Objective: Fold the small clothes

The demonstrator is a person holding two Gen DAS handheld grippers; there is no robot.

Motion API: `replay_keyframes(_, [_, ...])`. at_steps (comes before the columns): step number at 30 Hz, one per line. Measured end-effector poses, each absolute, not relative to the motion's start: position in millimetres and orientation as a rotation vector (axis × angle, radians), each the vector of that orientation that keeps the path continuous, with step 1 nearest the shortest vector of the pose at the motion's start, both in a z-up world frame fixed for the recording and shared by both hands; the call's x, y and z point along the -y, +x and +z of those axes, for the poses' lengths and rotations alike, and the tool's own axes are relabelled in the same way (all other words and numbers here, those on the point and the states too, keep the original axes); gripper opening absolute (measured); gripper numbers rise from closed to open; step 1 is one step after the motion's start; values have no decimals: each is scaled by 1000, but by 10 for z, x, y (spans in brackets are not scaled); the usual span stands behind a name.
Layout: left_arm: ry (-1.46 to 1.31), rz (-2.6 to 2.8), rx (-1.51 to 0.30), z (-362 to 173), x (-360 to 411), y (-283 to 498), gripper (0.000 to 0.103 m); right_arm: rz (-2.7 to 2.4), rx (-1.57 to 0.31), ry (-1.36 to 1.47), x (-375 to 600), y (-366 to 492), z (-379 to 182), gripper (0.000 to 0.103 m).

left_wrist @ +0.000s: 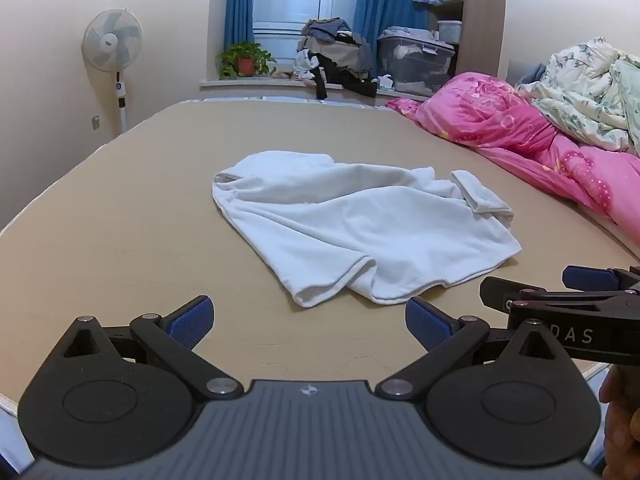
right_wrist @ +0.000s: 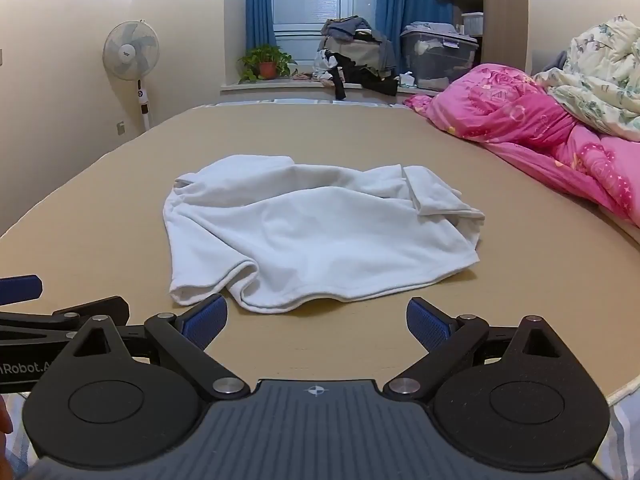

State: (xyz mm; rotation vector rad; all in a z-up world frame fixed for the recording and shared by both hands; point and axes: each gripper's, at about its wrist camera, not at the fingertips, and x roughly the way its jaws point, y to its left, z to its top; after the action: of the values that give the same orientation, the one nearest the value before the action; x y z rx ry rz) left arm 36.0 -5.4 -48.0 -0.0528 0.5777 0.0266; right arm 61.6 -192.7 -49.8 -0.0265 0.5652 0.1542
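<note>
A crumpled white garment [left_wrist: 360, 224] lies on the tan bed surface [left_wrist: 120, 248], ahead of both grippers; it also shows in the right wrist view [right_wrist: 320, 236]. My left gripper [left_wrist: 308, 320] is open and empty, just short of the garment's near hem. My right gripper [right_wrist: 316, 320] is open and empty, its blue fingertips [right_wrist: 208, 320] close to the near hem. The right gripper also shows at the right edge of the left wrist view [left_wrist: 560, 288], beside the left one.
A pink quilt [left_wrist: 520, 128] and a floral quilt [left_wrist: 592, 92] are heaped along the bed's right side. A standing fan [left_wrist: 112, 44] is at the far left wall. A potted plant [left_wrist: 244, 60], a clothes pile [left_wrist: 336, 56] and a storage box [left_wrist: 416, 64] sit on the window ledge.
</note>
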Motion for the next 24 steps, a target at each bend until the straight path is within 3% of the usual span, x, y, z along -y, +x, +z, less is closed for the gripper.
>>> replay_keyframes(24, [-53,27,-576,-475,65,353,102,155,-564,-25,1922,597,-486,96])
